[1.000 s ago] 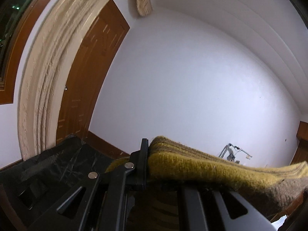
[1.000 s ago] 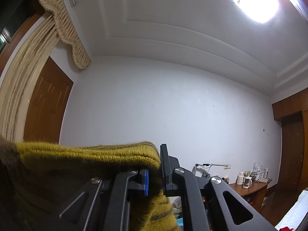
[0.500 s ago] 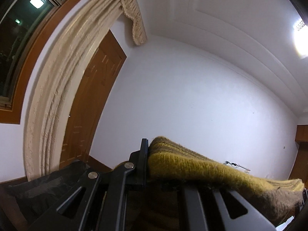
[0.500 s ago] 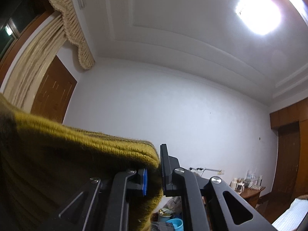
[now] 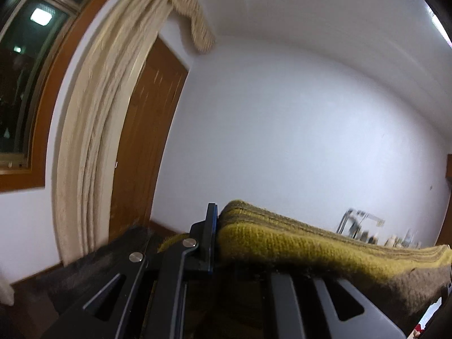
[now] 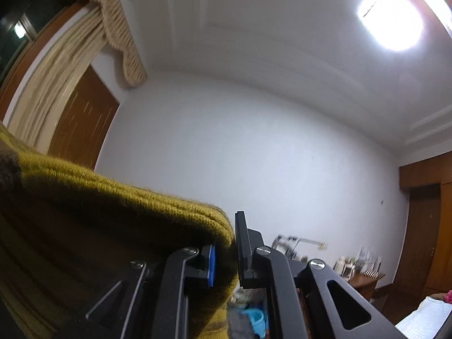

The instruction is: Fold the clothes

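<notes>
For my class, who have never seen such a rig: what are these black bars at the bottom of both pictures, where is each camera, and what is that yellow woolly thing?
A person holds a two-finger gripper in each hand; a camera on each looks forward along its fingers. One picture shows the left gripper, the other the right gripper. Both are shut on the same mustard-yellow knitted garment, stretched between them in the air. No table shows, only a white wall, a curtain and a ceiling lamp.
</notes>
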`<state>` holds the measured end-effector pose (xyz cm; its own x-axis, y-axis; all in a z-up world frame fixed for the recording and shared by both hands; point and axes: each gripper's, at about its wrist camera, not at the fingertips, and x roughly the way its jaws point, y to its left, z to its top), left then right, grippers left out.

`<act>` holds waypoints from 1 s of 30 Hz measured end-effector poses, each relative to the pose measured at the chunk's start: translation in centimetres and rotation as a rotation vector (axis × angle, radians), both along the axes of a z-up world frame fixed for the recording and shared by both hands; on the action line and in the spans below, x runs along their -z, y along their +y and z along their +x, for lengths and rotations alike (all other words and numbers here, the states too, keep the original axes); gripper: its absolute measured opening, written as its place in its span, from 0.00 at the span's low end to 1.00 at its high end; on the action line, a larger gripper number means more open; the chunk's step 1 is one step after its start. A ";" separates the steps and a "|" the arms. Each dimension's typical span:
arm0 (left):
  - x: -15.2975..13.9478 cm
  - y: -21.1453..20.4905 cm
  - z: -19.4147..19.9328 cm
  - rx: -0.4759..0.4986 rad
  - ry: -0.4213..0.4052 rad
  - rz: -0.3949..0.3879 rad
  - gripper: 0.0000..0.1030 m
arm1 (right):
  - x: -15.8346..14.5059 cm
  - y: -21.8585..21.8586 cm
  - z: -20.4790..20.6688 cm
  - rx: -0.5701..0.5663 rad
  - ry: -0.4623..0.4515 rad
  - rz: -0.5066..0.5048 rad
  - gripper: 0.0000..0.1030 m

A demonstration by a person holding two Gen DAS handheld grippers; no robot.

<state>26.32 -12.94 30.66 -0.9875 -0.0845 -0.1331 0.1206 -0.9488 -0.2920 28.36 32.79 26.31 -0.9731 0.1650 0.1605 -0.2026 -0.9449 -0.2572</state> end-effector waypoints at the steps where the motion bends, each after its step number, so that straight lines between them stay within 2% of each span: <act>1: 0.9 -0.2 -1.0 -0.001 -0.040 0.016 0.11 | 0.8 -0.1 -0.9 -0.007 -0.027 -0.002 0.09; 4: 4.0 -0.6 -4.5 -0.023 -0.164 0.041 0.11 | 3.1 -0.1 -3.9 -0.041 -0.116 -0.031 0.09; 6: 5.7 -0.6 -6.4 -0.034 -0.229 0.029 0.11 | 4.6 -0.2 -5.9 -0.056 -0.172 -0.057 0.09; 11: 8.8 0.7 -12.2 -0.027 -0.310 0.009 0.11 | 7.6 -0.5 -9.7 -0.049 -0.275 -0.081 0.09; 18: 11.6 0.9 -18.5 0.012 -0.392 -0.001 0.11 | 9.3 -0.4 -14.7 -0.013 -0.359 -0.098 0.09; 25: 14.8 0.0 -24.2 0.035 -0.531 -0.010 0.11 | 12.5 -0.3 -20.9 0.013 -0.471 -0.119 0.09; 30: 18.2 0.0 -28.3 0.053 -0.635 -0.031 0.11 | 16.1 -0.1 -25.2 0.032 -0.576 -0.137 0.09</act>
<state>-1.97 -12.95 12.51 -0.7198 -0.0513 -0.6923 0.2142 -0.9650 -0.1512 3.18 32.69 10.21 -0.8913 0.1779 -0.4172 -0.0956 -0.9729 -0.2106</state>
